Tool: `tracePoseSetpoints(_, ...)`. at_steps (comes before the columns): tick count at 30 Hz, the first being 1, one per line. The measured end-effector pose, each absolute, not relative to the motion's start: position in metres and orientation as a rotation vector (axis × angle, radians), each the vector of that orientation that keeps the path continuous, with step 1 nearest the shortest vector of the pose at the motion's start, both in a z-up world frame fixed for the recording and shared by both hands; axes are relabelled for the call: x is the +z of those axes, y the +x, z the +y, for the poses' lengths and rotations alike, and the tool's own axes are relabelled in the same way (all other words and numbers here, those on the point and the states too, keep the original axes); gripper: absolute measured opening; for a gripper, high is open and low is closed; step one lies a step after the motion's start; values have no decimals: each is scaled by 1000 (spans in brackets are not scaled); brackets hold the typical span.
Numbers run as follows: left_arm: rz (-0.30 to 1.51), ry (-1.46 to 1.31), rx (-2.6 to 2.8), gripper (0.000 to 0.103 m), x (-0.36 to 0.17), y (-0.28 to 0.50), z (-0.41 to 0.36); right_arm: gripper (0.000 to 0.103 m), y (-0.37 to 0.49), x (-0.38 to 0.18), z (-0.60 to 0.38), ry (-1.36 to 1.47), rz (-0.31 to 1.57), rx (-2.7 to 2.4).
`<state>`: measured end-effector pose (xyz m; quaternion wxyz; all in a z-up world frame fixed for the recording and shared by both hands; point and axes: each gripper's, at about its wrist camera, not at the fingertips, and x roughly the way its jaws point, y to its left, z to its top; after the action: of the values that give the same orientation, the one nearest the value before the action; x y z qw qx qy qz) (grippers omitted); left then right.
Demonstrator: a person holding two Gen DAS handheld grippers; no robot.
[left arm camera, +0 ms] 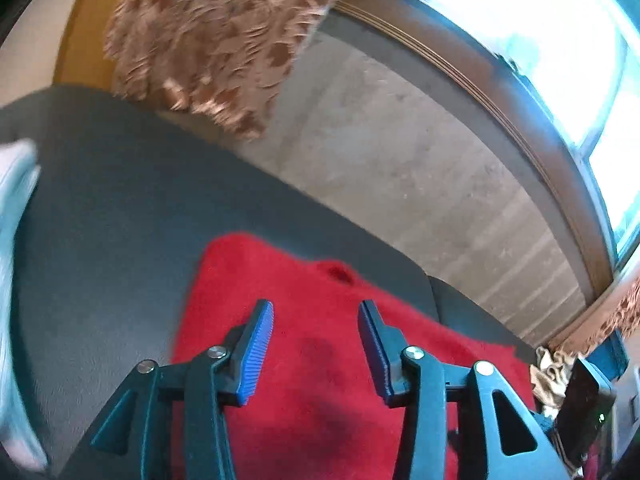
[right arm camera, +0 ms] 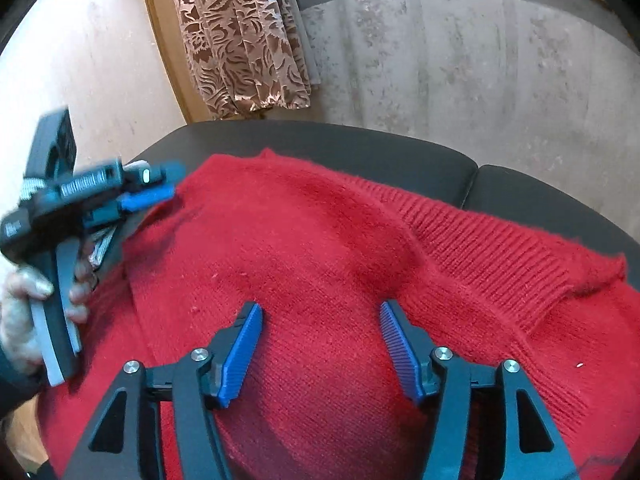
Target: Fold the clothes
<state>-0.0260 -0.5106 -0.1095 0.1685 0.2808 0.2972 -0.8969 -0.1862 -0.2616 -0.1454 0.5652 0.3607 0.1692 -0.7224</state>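
Observation:
A red knitted sweater (right arm camera: 320,240) lies spread on a dark padded surface (right arm camera: 360,144), its ribbed band (right arm camera: 500,248) toward the right. My right gripper (right arm camera: 320,308) hovers just over the middle of the sweater, open, with nothing between its blue pads (right arm camera: 240,356). In the left wrist view my left gripper (left arm camera: 316,308) is open above the sweater (left arm camera: 312,280) near its far edge, and its jaws are empty. The right wrist view also shows the left gripper (right arm camera: 170,182), held in a person's hand (right arm camera: 24,300), at the sweater's left edge.
A brown patterned curtain (right arm camera: 240,40) hangs behind the padded surface, beside a pale wall (right arm camera: 80,60). Grey concrete floor (right arm camera: 480,72) runs beyond the far edge. A bright window (left arm camera: 540,32) is at the right, a white cloth (left arm camera: 16,184) at the left, clutter (left arm camera: 556,376) at lower right.

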Motion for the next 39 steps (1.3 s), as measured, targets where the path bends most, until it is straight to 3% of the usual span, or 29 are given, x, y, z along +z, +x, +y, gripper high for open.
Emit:
tracePoseSetpoints(4,795,902,-2517,47,-126,-58,-520,68,-184,-144,-260,844,401,-1697)
tracePoseSetpoints(7,969,826,-2448,43,-143,-49,-543,69,-185,-144,-260,845,394,-1691)
tracePoseSetpoints(8,1045,775,-2434,32,-146,-43,-550,70,-185,-144,-260,845,391,-1687)
tracePoseSetpoints(11,1060,758,-2406,26,-149,-44,-553,77,-188,-144,-260,856,365,-1655)
tracePoseSetpoints(16,1006,783,-2402,26,-149,-52,-550,89,-191,-145,-265,871,340,-1604)
tracePoseSetpoints(21,981,812,-2403,27,-147,-59,-553,90,-191,-145,-272,867,352,-1609)
tracePoseSetpoints(24,888,899,-2406,32,-138,-68,-548,96,-189,-146,-279,861,390,-1610)
tracePoseSetpoints(26,824,946,-2391,41,-125,-66,-536,99,-188,-146,-283,857,416,-1611)
tracePoseSetpoints(33,736,1012,-2472,45,-104,2,-471,103,-164,-132,-280,879,590,-1614)
tracePoseSetpoints(39,640,1021,-2489,45,-103,77,-427,103,-146,-111,-190,935,500,-1587)
